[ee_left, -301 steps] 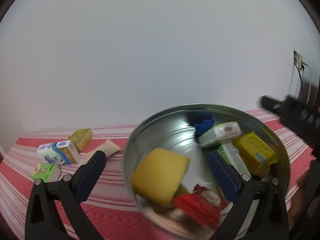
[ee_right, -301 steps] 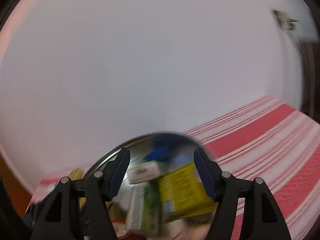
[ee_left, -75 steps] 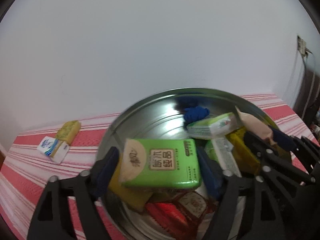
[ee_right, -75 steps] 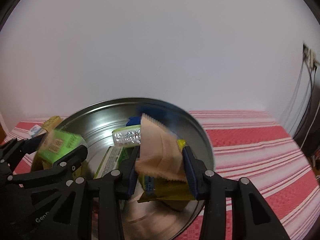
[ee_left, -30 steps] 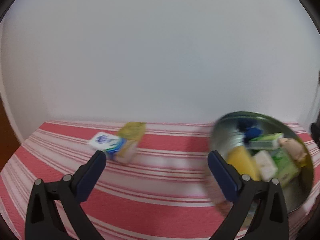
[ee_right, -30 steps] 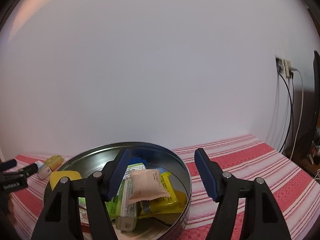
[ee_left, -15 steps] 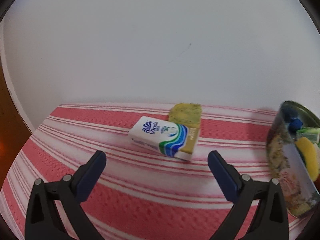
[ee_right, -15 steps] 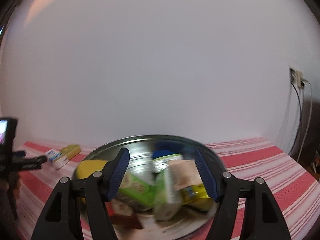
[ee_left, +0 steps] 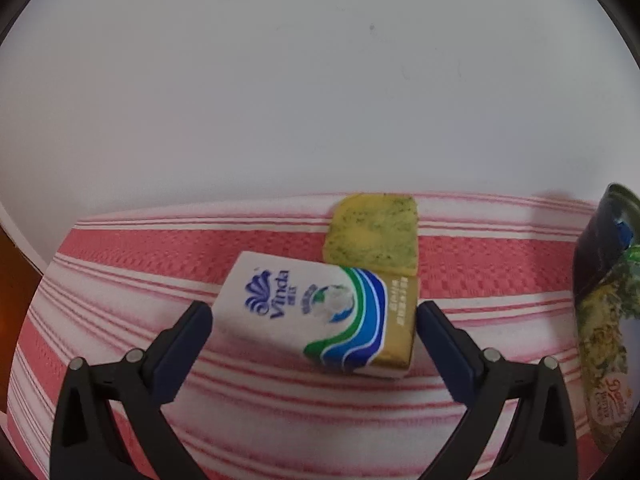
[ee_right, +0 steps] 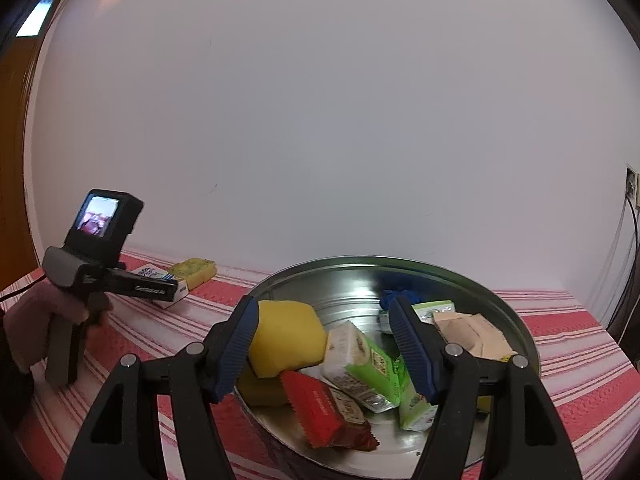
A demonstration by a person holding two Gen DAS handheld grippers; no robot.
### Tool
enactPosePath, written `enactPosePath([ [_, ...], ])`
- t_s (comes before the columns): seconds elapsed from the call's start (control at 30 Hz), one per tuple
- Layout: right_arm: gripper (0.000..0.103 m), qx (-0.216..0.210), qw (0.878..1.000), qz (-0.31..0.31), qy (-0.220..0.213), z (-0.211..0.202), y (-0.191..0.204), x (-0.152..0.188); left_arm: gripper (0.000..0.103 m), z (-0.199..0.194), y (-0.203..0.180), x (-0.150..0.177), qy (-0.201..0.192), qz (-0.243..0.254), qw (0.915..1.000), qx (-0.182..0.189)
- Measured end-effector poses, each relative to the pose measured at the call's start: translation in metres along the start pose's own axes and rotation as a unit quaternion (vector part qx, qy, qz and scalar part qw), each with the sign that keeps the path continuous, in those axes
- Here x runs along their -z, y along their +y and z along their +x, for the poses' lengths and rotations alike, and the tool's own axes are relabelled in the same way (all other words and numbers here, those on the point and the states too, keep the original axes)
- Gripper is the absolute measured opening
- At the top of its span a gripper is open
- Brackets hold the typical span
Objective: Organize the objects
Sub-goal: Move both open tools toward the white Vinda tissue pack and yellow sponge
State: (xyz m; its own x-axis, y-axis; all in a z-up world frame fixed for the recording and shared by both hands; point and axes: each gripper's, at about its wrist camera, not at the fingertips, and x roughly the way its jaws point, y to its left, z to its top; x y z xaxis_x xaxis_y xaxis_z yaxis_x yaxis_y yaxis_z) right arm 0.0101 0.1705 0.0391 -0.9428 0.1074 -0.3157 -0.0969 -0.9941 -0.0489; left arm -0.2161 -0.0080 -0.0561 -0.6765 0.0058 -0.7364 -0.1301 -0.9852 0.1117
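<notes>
White tissue pack (ee_left: 316, 312) sits between wide-open left tool (ee_left: 312, 320); right tool (ee_right: 324, 344) open, empty.

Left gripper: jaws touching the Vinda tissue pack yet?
Cannot tell. In the left wrist view the open left gripper brackets the Vinda tissue pack, each jaw tip at a pack edge, with no visible squeeze or clear gap.

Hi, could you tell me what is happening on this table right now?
A person is gathering small packets into a round metal tin on a red striped tablecloth. The left tool is open, its fingers on either side of a white Vinda tissue pack without closing on it; a yellow-green sponge lies just behind. The right tool hangs open and empty over the tin, which already holds a yellow sponge, a green tissue pack, a red packet and others.
</notes>
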Motion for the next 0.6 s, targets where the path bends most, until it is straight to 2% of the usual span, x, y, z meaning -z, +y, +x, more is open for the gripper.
enactPosePath([
  [0.13,0.070,-0.004,1.000,0.005,0.006,0.003,0.008,-0.003,0.103,0.007,0.002,-0.002,0.010,0.004,0.9999,-0.002],
  [0.23,0.070,-0.005,1.000,0.002,0.008,0.004,0.016,-0.004,0.096,0.005,0.005,0.000,0.007,-0.003,1.0000,-0.001],
  [0.33,0.070,-0.008,1.000,-0.003,0.008,0.004,0.026,-0.004,0.084,0.000,0.003,0.005,0.000,0.007,1.0000,0.000],
  [0.4,0.070,-0.011,1.000,-0.002,0.007,0.001,0.030,-0.005,0.066,-0.005,-0.001,0.009,-0.009,0.022,0.9997,0.003],
  [0.47,0.070,-0.011,1.000,-0.002,0.004,-0.006,0.035,-0.008,0.056,-0.010,-0.003,0.012,-0.016,0.033,0.9993,0.001],
  [0.6,0.070,-0.018,1.000,-0.004,0.002,-0.009,0.041,-0.008,0.050,-0.019,0.002,0.020,-0.022,0.029,0.9992,0.018],
])
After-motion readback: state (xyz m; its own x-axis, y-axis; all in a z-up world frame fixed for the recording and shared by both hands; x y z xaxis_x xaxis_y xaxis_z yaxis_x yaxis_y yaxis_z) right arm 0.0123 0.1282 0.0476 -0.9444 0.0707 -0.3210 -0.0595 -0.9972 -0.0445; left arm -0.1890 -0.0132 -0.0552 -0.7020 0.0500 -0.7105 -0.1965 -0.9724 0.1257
